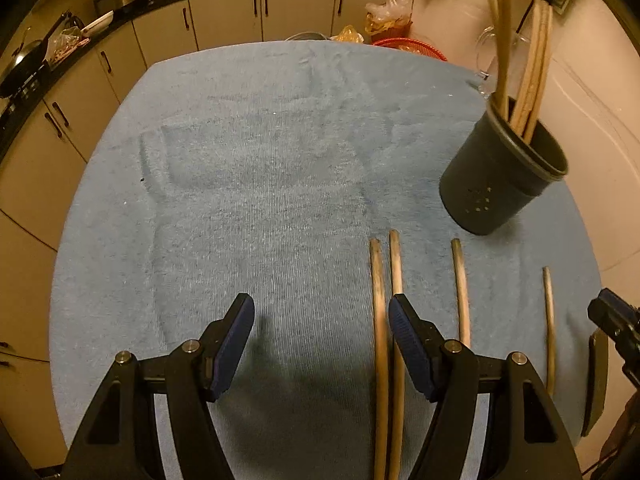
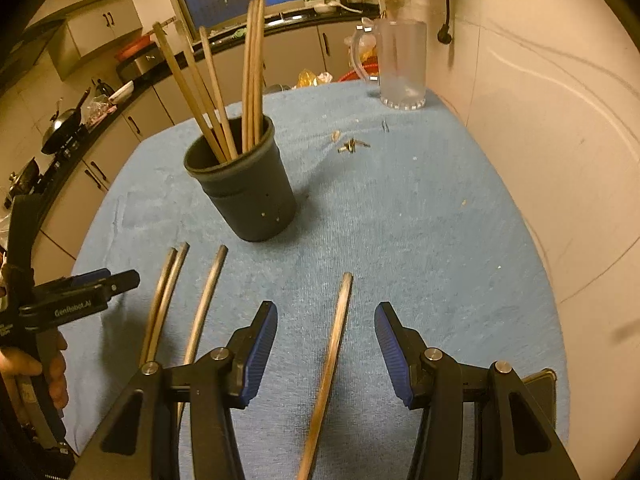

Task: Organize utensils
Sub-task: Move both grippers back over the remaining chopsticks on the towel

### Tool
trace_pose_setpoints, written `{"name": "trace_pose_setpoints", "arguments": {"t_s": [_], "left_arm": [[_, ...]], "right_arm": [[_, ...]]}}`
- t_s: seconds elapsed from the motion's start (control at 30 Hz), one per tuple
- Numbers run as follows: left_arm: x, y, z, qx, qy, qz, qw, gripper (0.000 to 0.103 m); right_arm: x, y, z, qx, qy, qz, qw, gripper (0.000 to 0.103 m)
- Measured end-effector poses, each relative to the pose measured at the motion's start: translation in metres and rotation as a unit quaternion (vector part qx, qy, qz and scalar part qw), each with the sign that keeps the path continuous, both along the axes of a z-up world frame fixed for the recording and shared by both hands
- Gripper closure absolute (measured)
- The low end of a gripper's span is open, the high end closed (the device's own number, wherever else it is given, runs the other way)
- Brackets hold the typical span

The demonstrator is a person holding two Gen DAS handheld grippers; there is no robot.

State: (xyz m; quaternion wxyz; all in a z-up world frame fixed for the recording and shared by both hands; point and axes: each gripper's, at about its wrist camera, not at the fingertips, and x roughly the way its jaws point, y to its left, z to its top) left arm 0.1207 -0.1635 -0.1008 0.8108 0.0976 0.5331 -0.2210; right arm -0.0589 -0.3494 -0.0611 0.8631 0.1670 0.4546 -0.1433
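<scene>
A dark round holder [image 1: 500,176] [image 2: 244,192] stands on the blue towel with several chopsticks [image 2: 252,80] upright in it. Several loose chopsticks lie on the towel. In the left wrist view a pair [image 1: 380,320] lies by my left gripper's right finger, with a third [image 1: 460,288] and a fourth [image 1: 550,328] further right. My left gripper [image 1: 322,320] is open and empty above the towel. My right gripper [image 2: 326,320] is open, its jaws either side of a single chopstick [image 2: 332,352]. The left gripper shows in the right wrist view [image 2: 96,284].
The blue towel [image 1: 260,160] covers a round table. A clear glass jug [image 2: 400,64] stands at the far edge, with small scraps [image 2: 352,145] near it. A wall [image 2: 540,100] runs close on the right. Kitchen cabinets [image 1: 224,16] and a counter lie behind.
</scene>
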Motion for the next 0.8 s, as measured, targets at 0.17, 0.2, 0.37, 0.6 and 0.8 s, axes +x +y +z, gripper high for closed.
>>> {"name": "trace_pose_setpoints", "arguments": {"t_s": [0.17, 0.2, 0.37, 0.6, 0.8], "left_arm": [[0.008, -0.009, -0.004, -0.009, -0.010, -0.007, 0.9999, 0.033], [0.007, -0.012, -0.005, -0.005, -0.012, -0.011, 0.9999, 0.033], [0.012, -0.020, -0.022, 0.016, -0.003, -0.012, 0.9998, 0.050], [0.014, -0.027, -0.029, 0.024, -0.004, -0.021, 0.9995, 0.050], [0.006, -0.034, -0.029, 0.043, -0.032, -0.036, 0.9979, 0.077]], "right_arm": [[0.006, -0.001, -0.007, -0.013, 0.001, 0.002, 1.000, 0.050], [0.009, -0.001, -0.009, -0.013, 0.004, 0.003, 1.000, 0.050], [0.017, -0.004, -0.018, -0.010, 0.015, 0.001, 1.000, 0.056], [0.015, -0.010, -0.020, -0.010, 0.018, -0.007, 1.000, 0.057], [0.012, -0.018, -0.024, 0.003, 0.011, -0.018, 1.000, 0.063]]}}
